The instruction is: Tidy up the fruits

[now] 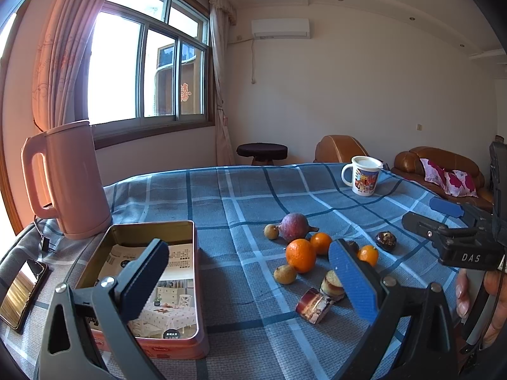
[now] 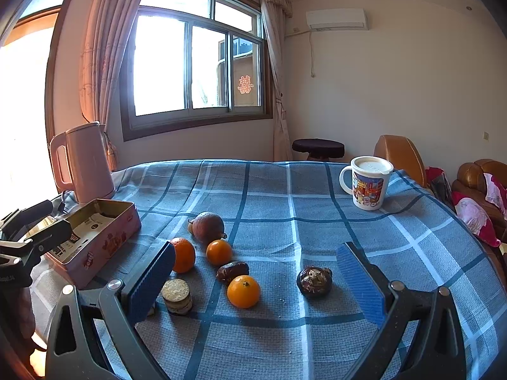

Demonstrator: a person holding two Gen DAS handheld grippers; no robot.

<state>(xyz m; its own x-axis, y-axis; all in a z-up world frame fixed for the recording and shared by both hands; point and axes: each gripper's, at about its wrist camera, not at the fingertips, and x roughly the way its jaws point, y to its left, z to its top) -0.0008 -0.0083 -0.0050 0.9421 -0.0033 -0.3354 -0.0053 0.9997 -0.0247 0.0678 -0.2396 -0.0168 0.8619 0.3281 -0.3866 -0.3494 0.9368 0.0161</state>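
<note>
We judge the sorting not yet begun: the open pink tin (image 1: 139,285), at nine o'clock on the checked tablecloth (image 2: 285,190), holds only printed paper. The fruits (image 2: 218,253) lie loose at centre, three oranges, a purple fruit and small brown ones. At one o'clock stands a lidded mug (image 2: 367,183). Our left gripper (image 1: 250,281) and right gripper (image 2: 256,285) hover with fingers spread, holding nothing.

Left side: we see the open tin (image 1: 196,285) and kettle (image 1: 76,180) walling it.
Middle: fruit cluster (image 2: 218,251) crowds our path.
Far cloth (image 2: 285,183): bare up to the mug (image 2: 369,186).
</note>
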